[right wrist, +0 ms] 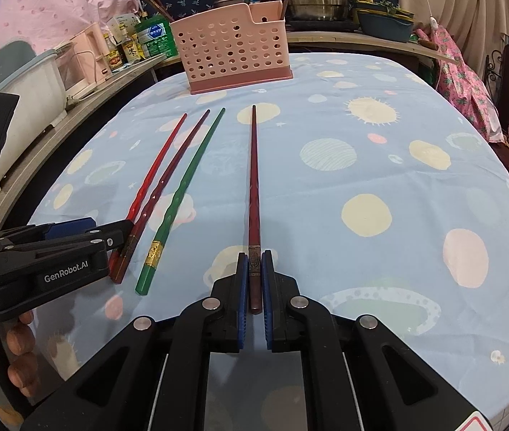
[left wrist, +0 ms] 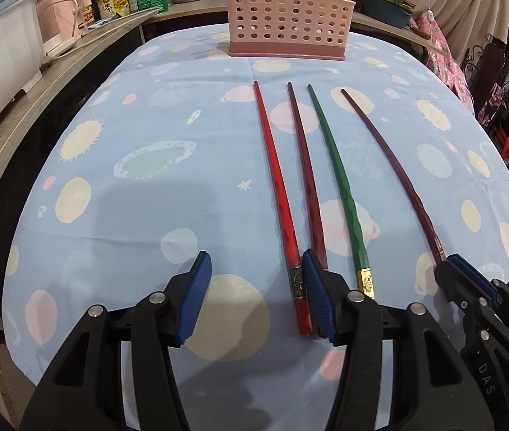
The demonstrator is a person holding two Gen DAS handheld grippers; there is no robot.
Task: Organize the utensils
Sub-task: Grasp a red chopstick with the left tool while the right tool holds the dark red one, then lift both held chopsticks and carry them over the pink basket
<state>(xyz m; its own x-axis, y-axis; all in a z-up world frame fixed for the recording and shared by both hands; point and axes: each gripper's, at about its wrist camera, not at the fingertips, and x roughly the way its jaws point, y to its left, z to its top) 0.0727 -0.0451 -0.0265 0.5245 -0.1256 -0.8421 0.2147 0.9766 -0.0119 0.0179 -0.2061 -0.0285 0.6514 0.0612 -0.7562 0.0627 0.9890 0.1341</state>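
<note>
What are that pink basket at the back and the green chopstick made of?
The pink basket looks like moulded plastic: matte walls punched with even round holes. The green chopstick seems lacquered wood or resin, I can't tell which; it is glossy, with a faceted grip and a gold, metal-looking band near its thick end.

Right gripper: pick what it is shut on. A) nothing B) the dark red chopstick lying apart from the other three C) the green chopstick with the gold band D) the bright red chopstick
B: in the right wrist view the right gripper has its pads pressed on the dark red chopstick, while the green chopstick and the bright red chopstick lie free on the cloth.
</note>
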